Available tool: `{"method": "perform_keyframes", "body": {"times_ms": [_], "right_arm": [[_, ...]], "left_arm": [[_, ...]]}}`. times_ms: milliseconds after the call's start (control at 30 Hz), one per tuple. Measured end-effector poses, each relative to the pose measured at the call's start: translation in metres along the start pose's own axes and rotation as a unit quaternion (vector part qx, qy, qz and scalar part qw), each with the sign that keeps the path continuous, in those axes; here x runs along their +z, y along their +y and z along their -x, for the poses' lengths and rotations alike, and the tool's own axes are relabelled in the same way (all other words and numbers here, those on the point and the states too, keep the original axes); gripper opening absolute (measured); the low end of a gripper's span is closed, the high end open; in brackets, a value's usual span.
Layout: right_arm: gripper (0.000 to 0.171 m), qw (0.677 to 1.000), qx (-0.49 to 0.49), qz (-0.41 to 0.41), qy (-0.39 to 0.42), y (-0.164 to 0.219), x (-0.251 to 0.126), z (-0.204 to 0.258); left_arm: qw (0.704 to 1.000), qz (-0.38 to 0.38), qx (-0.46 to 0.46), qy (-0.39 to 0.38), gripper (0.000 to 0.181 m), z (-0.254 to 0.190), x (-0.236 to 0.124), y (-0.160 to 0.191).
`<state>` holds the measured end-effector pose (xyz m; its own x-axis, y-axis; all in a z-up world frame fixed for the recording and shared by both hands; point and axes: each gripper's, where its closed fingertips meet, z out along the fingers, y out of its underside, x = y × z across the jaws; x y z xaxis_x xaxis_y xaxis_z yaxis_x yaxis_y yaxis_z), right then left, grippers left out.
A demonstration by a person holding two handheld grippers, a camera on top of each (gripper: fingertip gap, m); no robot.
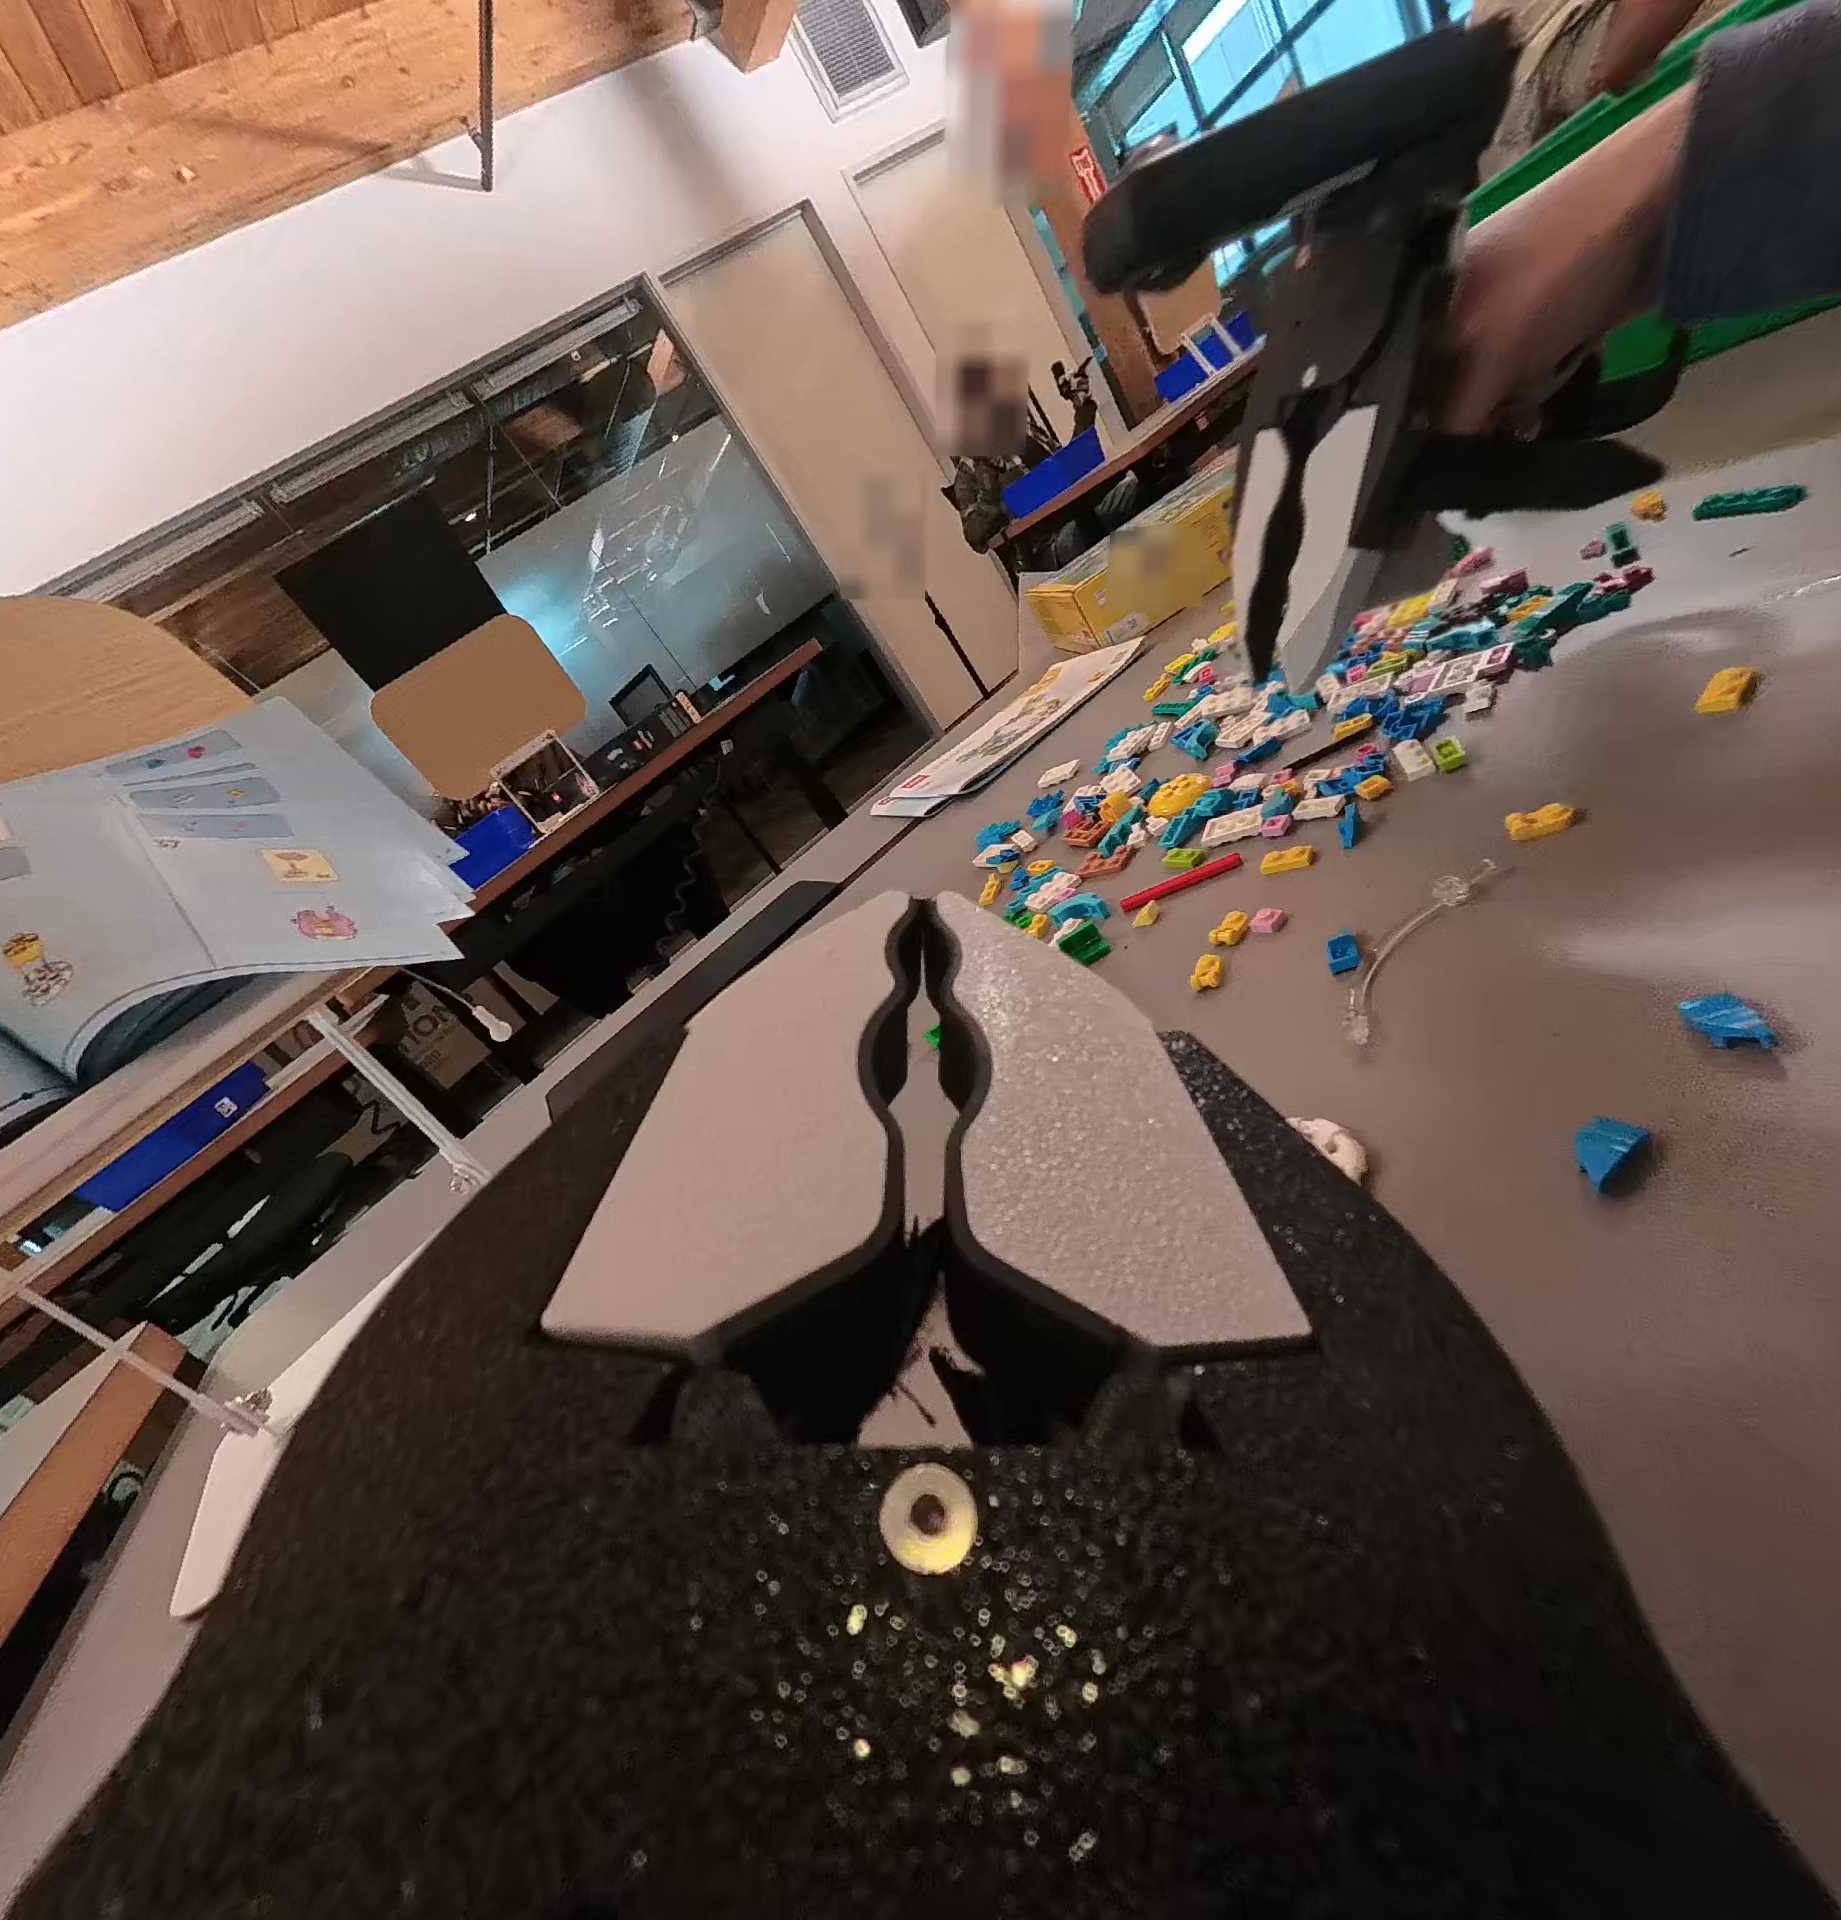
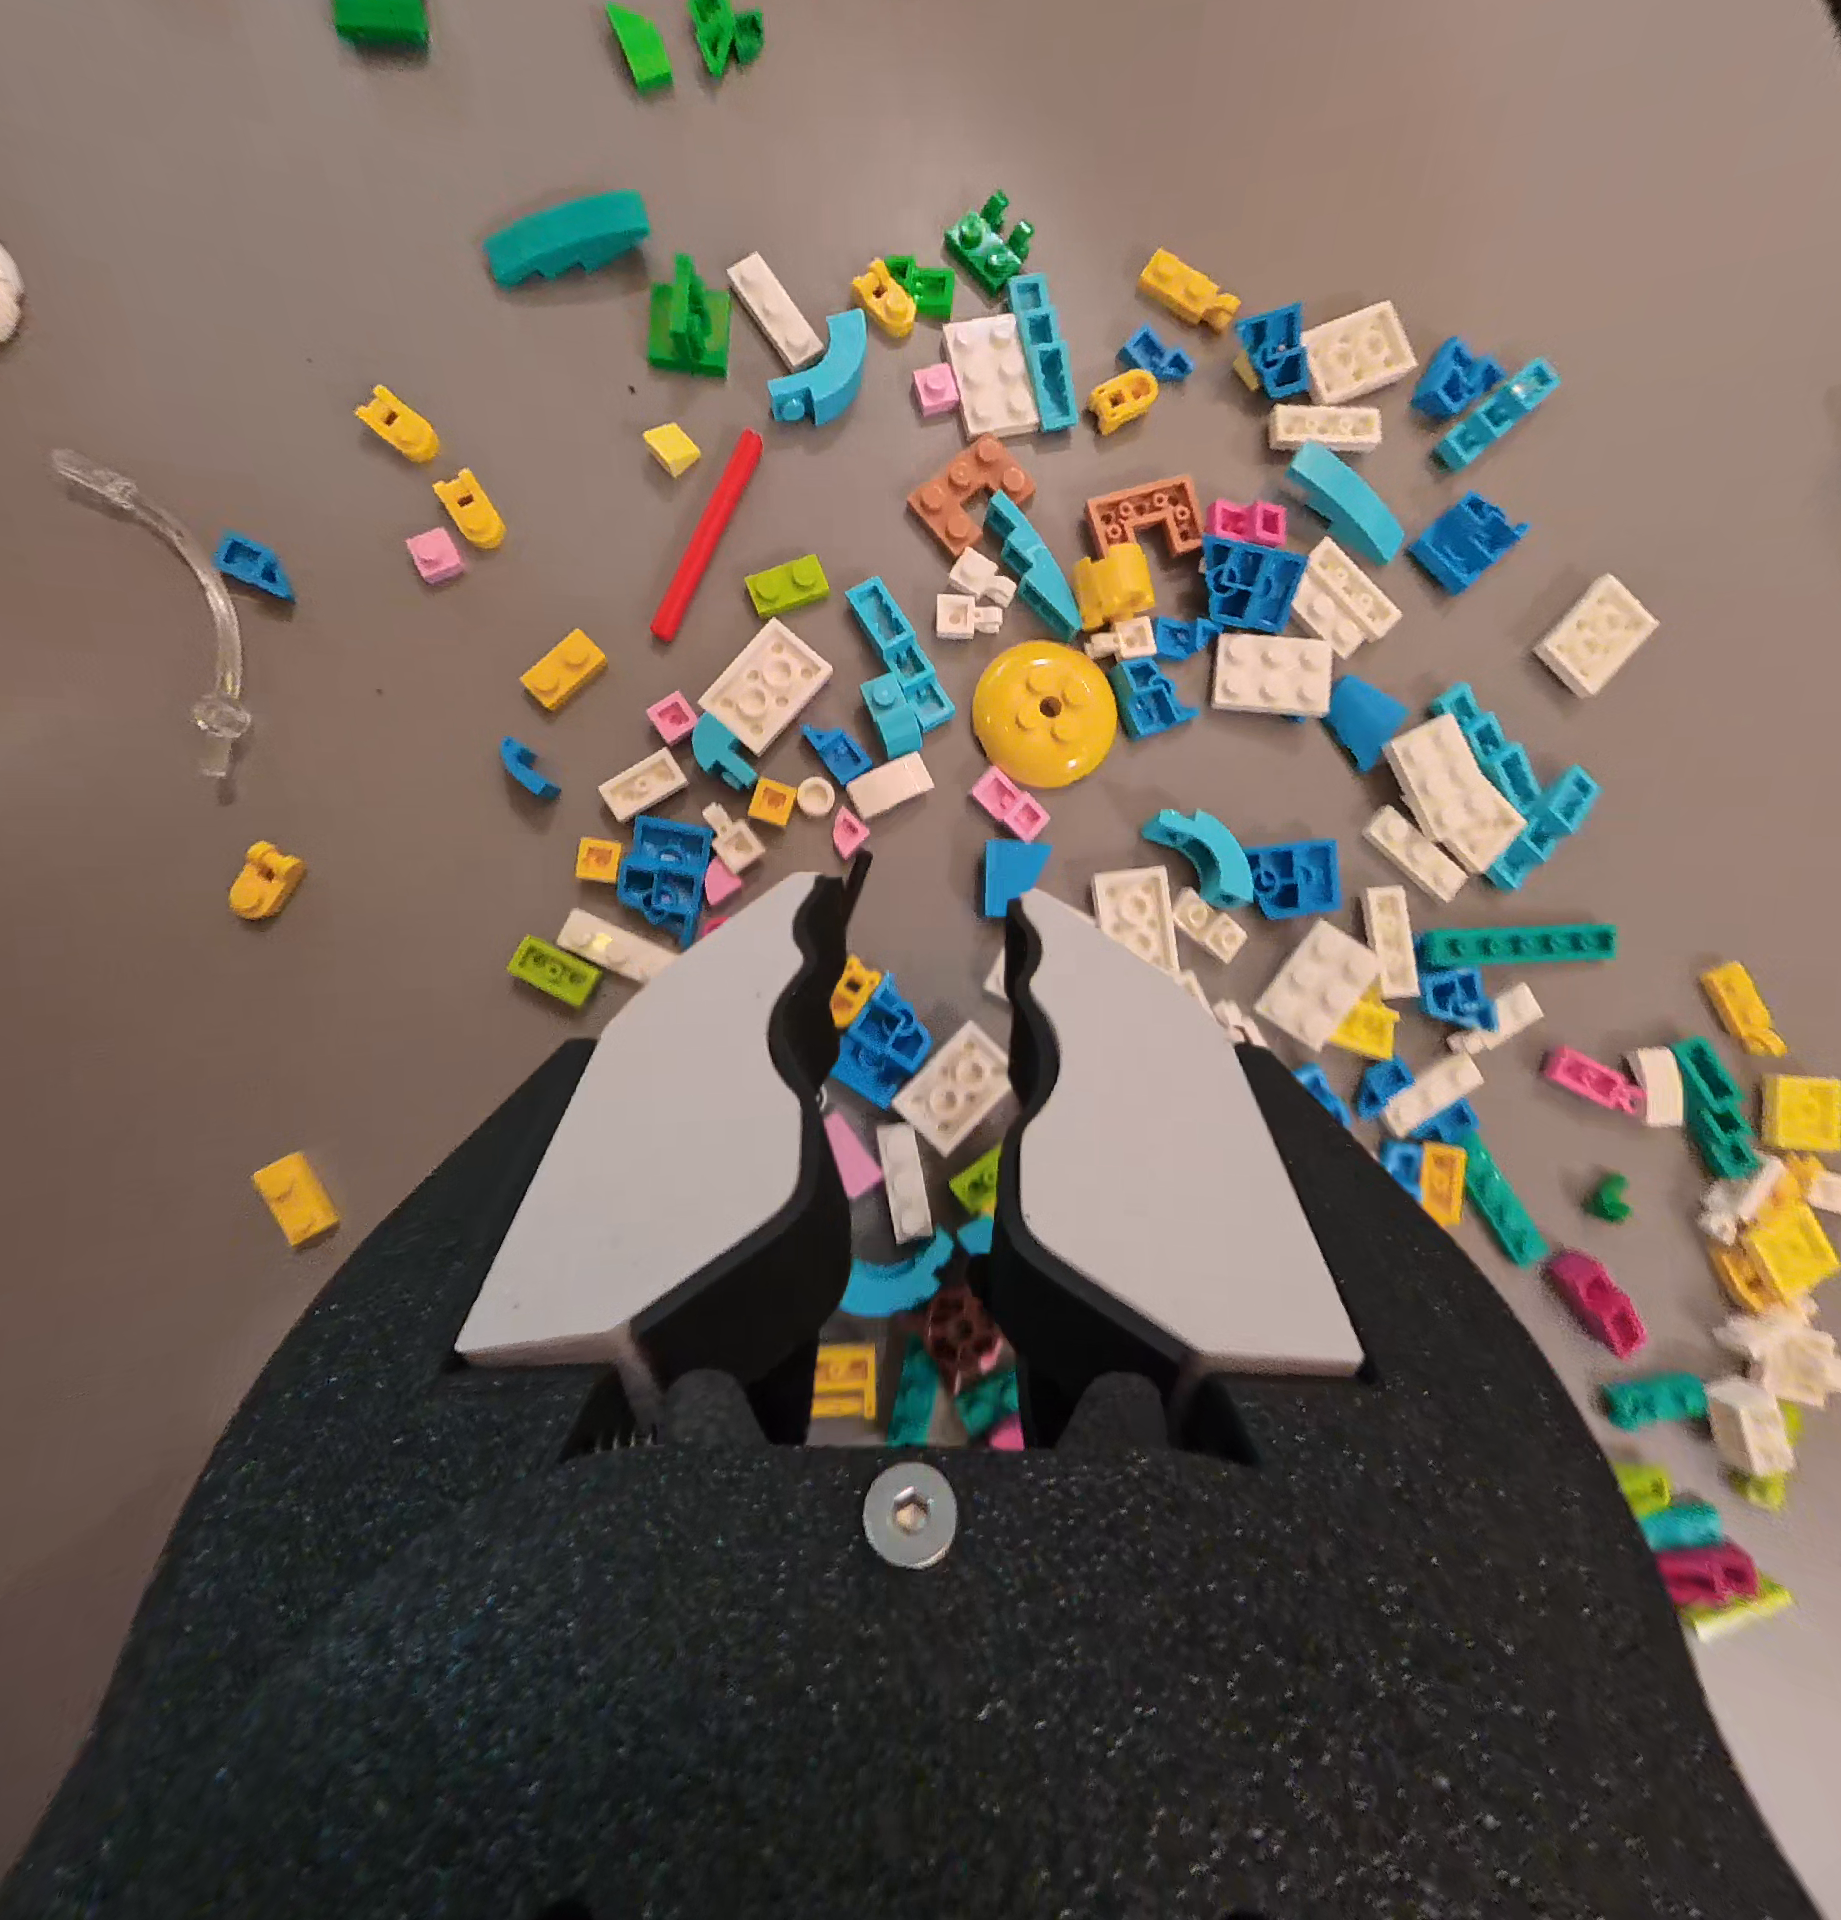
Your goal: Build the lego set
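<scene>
Loose Lego bricks [image 2: 1269, 675] of many colours lie scattered on the grey table [image 2: 168, 1039]. My right gripper [image 2: 931, 899] is open and points down over the pile. A blue brick [image 2: 880, 1029] and a white plate [image 2: 952, 1086] lie on the table between its fingers, not gripped. It also shows in the left wrist view [image 1: 1274, 665], held by a hand, tips down at the pile [image 1: 1259, 748]. My left gripper [image 1: 926, 914] is shut, tilted, away from the pile. A speck of green shows through its gap; I cannot tell whether it is held.
A yellow round dish [image 2: 1044, 712], a red bar [image 2: 708, 535] and a clear curved piece [image 2: 183, 592] lie among the bricks. An open instruction booklet [image 1: 199, 883] is at the left, a second booklet [image 1: 1009, 732] and a yellow box [image 1: 1134, 587] beyond the pile.
</scene>
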<state>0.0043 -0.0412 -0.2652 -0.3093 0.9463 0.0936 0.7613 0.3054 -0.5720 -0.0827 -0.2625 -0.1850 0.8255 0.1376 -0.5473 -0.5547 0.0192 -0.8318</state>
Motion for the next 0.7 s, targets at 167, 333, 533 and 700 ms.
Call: {"method": "perform_keyframes", "body": {"times_ms": [167,333,533,700], "right_arm": [[0.023,1.000,0.008,0.015,0.009,0.019,-0.018,-0.002],[0.023,0.999,0.016,0.022,0.028,0.037,-0.032,-0.004],[0.026,0.990,0.067,0.052,0.115,0.077,-0.055,-0.032],[0.024,0.961,0.129,0.113,0.218,0.127,-0.089,-0.060]], "left_arm": [[1.000,0.009,-0.006,-0.011,0.000,0.005,0.000,0.003],[1.000,0.013,-0.002,-0.007,0.000,0.003,0.001,0.004],[1.000,0.015,0.000,-0.003,0.000,0.001,0.001,0.005],[1.000,0.018,-0.001,-0.001,0.000,0.001,0.002,0.006]]}}
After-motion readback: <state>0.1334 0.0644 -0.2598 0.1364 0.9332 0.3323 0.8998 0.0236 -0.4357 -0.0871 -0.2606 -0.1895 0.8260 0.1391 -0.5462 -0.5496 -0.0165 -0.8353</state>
